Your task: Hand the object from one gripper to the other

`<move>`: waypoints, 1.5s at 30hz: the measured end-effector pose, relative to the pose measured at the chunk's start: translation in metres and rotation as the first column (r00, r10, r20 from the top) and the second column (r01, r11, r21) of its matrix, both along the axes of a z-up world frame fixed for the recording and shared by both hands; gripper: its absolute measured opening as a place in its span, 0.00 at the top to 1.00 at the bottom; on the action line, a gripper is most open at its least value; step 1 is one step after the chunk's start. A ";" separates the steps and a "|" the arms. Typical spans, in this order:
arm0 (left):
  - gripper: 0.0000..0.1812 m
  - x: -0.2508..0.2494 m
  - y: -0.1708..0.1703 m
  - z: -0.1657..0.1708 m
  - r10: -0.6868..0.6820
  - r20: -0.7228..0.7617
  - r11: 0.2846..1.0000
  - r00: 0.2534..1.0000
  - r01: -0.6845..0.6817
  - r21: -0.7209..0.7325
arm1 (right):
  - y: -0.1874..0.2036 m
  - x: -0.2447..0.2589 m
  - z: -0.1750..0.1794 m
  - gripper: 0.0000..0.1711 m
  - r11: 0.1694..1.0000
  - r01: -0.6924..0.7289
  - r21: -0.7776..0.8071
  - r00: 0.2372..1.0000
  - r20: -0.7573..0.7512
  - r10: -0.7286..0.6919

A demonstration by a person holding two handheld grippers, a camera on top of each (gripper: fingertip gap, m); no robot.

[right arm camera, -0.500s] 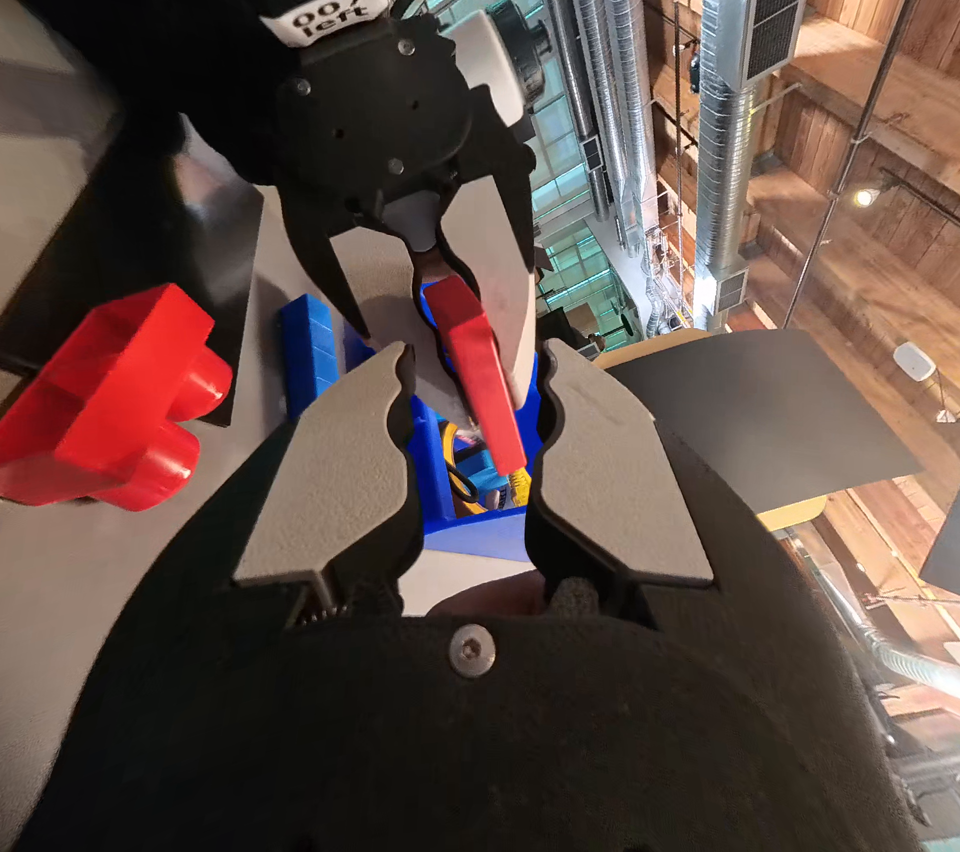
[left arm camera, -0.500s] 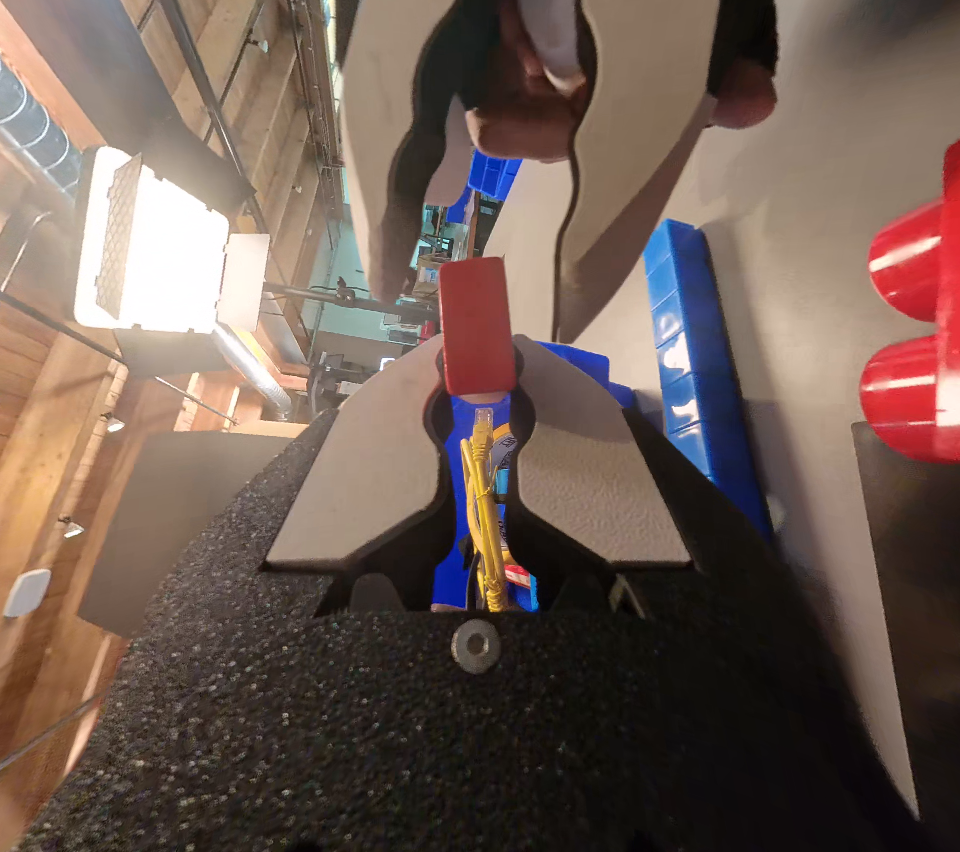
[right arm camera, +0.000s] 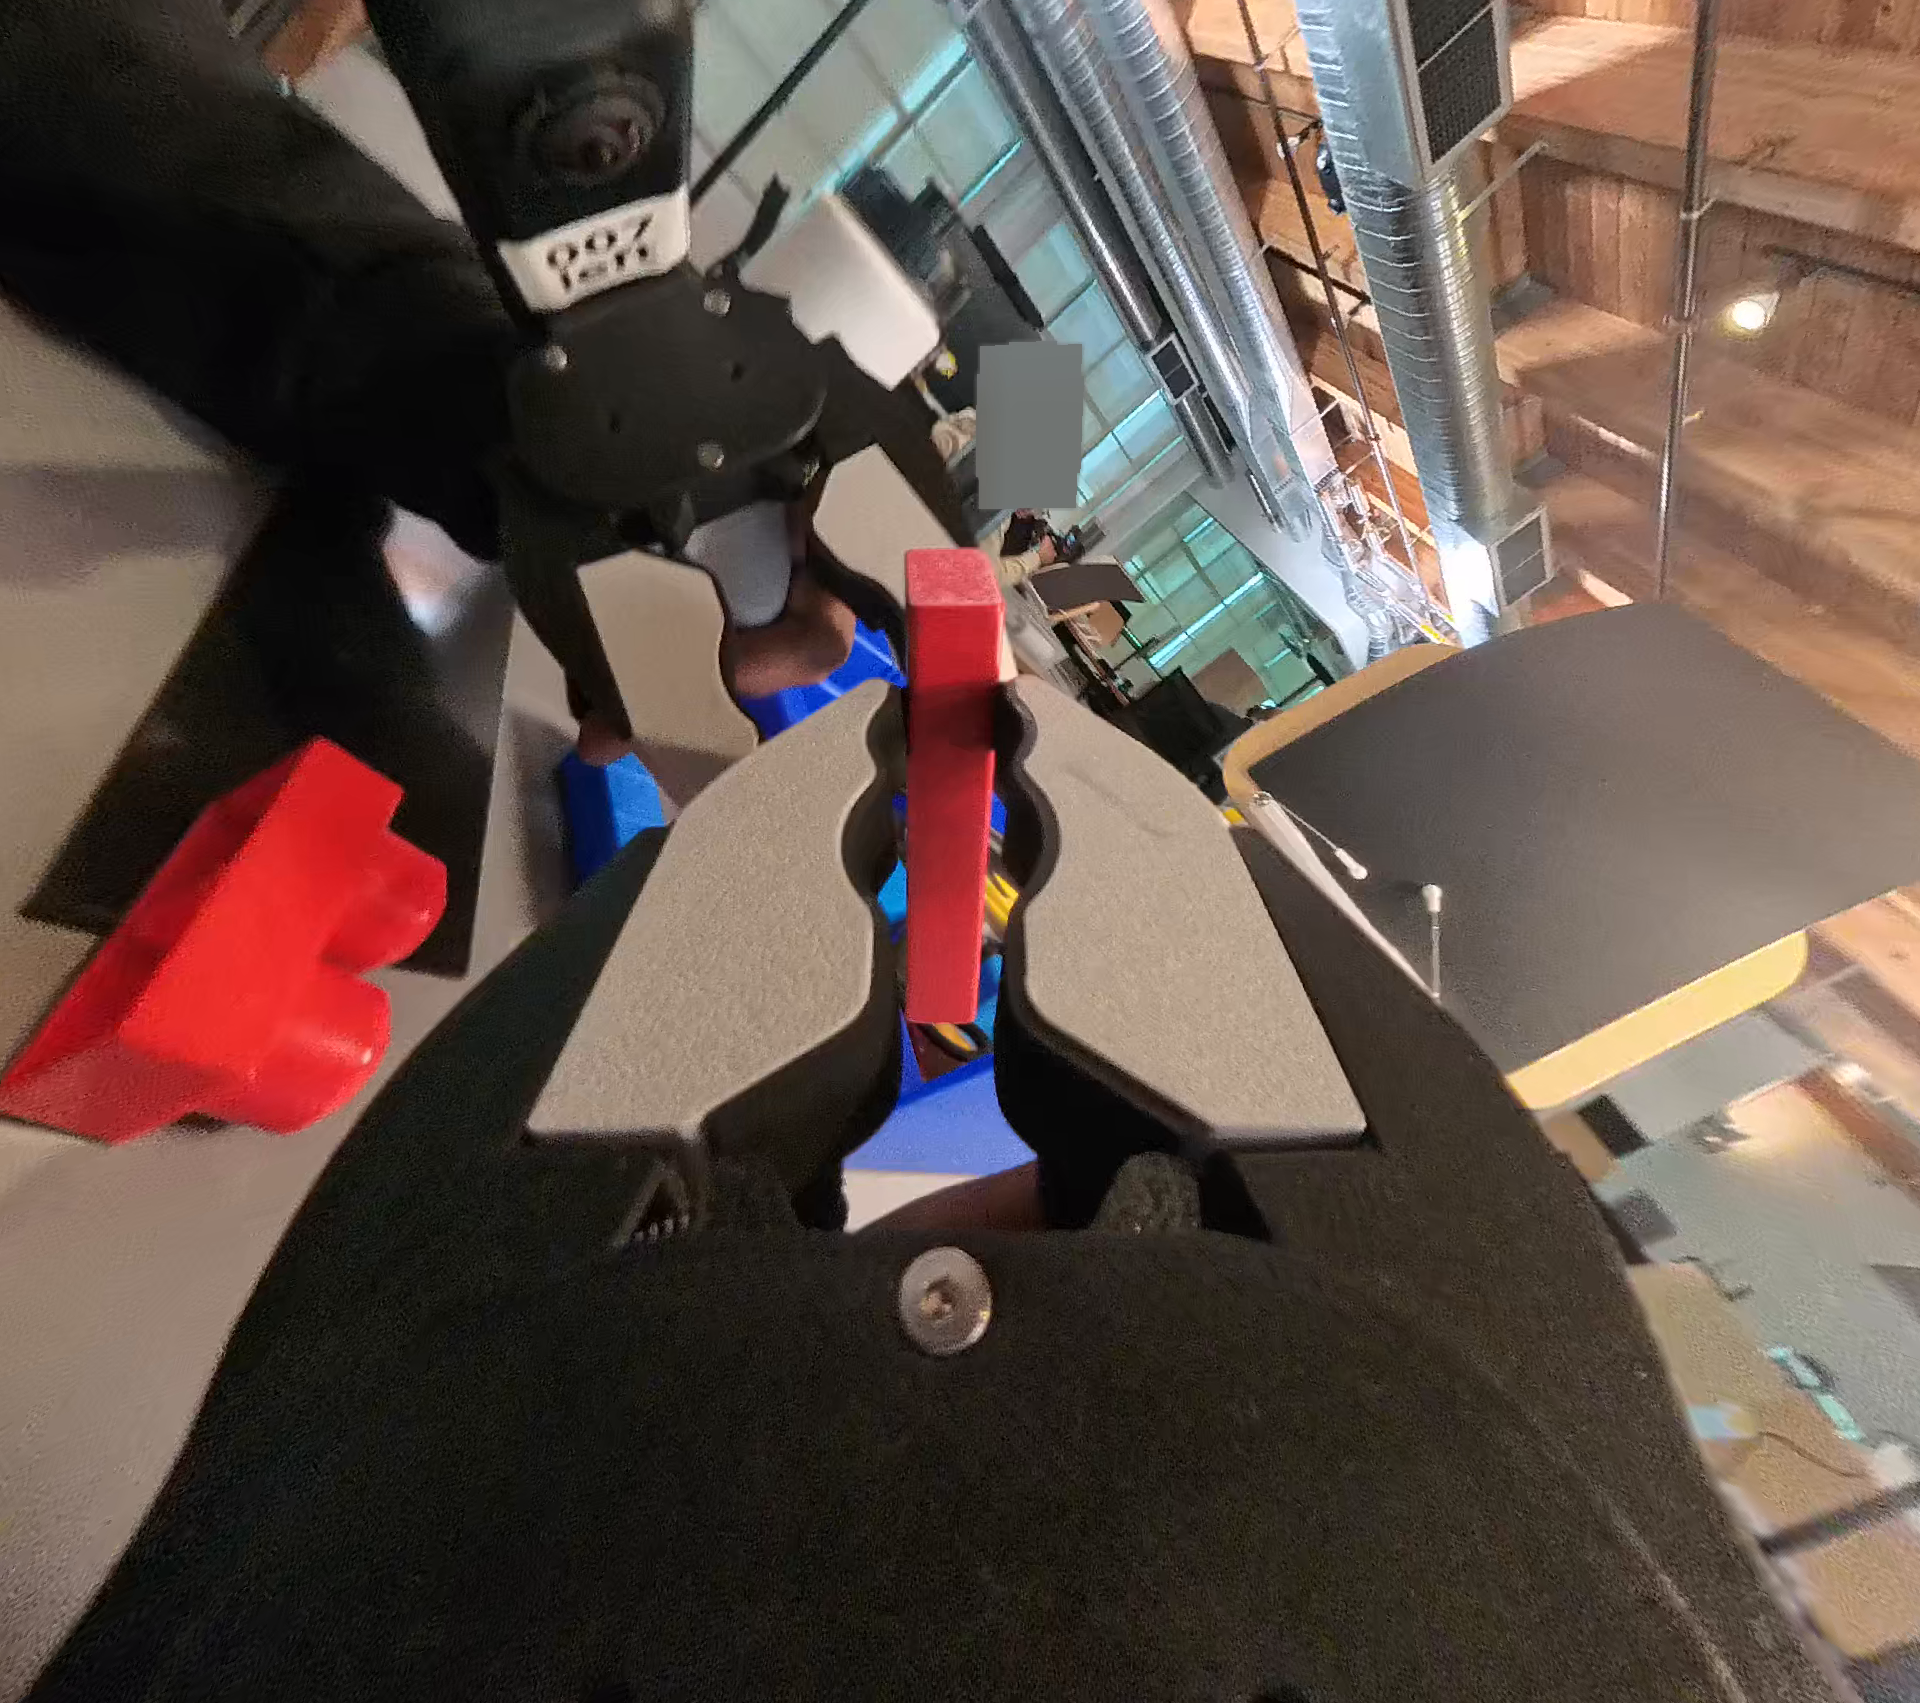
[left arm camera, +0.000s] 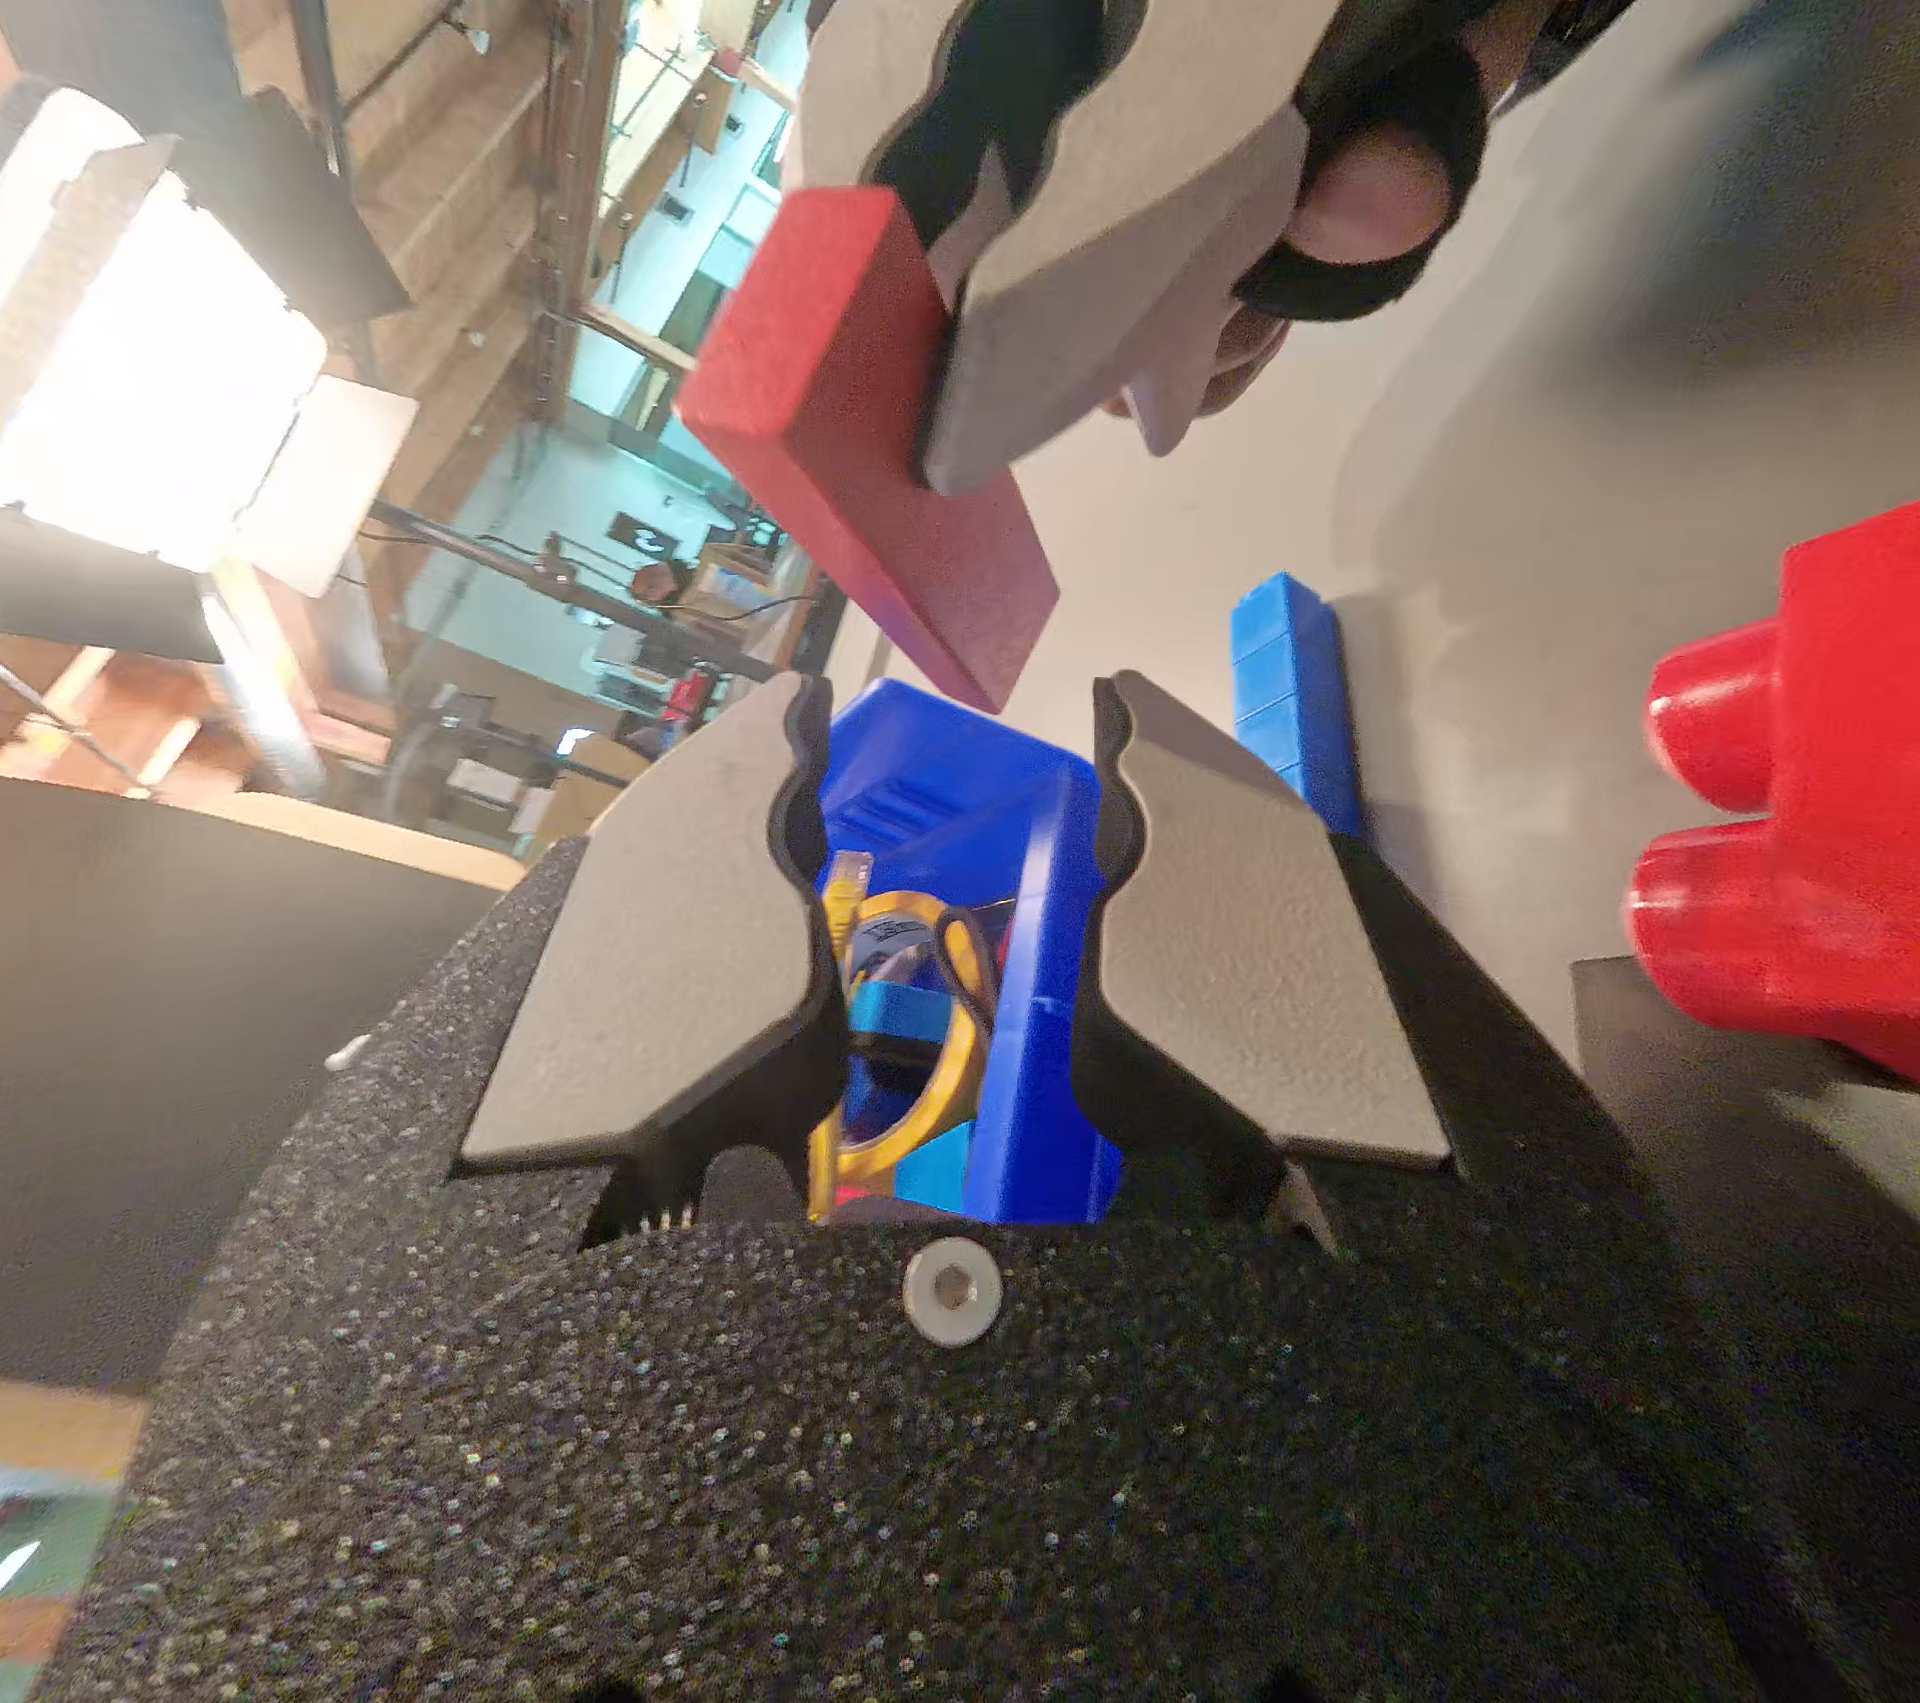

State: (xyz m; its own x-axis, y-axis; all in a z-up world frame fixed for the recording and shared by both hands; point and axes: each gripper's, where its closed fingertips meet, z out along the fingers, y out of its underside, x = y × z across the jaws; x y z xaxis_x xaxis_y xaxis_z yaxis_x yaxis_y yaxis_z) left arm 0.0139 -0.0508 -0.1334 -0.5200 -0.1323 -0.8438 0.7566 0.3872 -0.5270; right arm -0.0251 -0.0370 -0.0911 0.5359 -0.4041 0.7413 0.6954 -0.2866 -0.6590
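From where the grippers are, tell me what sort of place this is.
Probably an industrial-style workshop or lab: metal ducts run along a timber ceiling, a studio light shines, and a blue bin holds cables.

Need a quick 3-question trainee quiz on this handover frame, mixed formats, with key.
1. True or false: the left gripper is shut on the red block.
2. Which gripper holds the block? A) left B) right C) neither
3. Fill in: below the open left jaws sits a ____ bin holding a yellow cable.

Key: 1 false; 2 B; 3 blue.
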 end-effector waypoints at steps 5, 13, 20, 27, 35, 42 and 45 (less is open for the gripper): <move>0.68 -0.017 -0.007 -0.005 -0.108 -0.165 0.994 0.980 0.108 -0.008 | 0.003 -0.015 0.010 0.91 0.982 -0.146 0.118 0.982 -0.103 0.159; 0.87 -0.023 -0.006 -0.011 -0.150 -0.250 0.987 0.956 0.160 0.021 | 0.010 -0.024 0.005 0.90 0.962 -0.230 0.148 0.949 -0.185 0.255; 0.90 0.017 0.007 0.006 0.106 -0.066 0.994 0.992 -0.107 -0.009 | 0.002 -0.001 -0.008 0.77 0.999 0.005 -0.045 0.999 0.041 -0.003; 0.90 0.025 0.007 -0.008 0.185 0.083 0.977 0.979 -0.192 0.096 | 0.004 0.000 -0.011 0.68 0.989 0.102 -0.108 0.976 0.205 -0.078; 0.86 0.030 0.006 -0.019 0.187 -0.021 0.976 0.982 -0.183 0.122 | 0.007 0.002 -0.026 0.88 0.975 0.118 -0.189 0.968 0.239 -0.071; 0.71 0.032 0.009 -0.015 0.150 -0.186 0.987 0.971 -0.138 0.076 | 0.003 -0.002 -0.015 0.90 0.994 0.031 -0.109 0.991 0.134 -0.016; 0.72 0.028 0.007 -0.022 0.139 -0.129 0.986 0.982 -0.125 0.115 | 0.005 -0.008 -0.014 0.90 0.996 -0.033 -0.083 0.996 0.075 0.039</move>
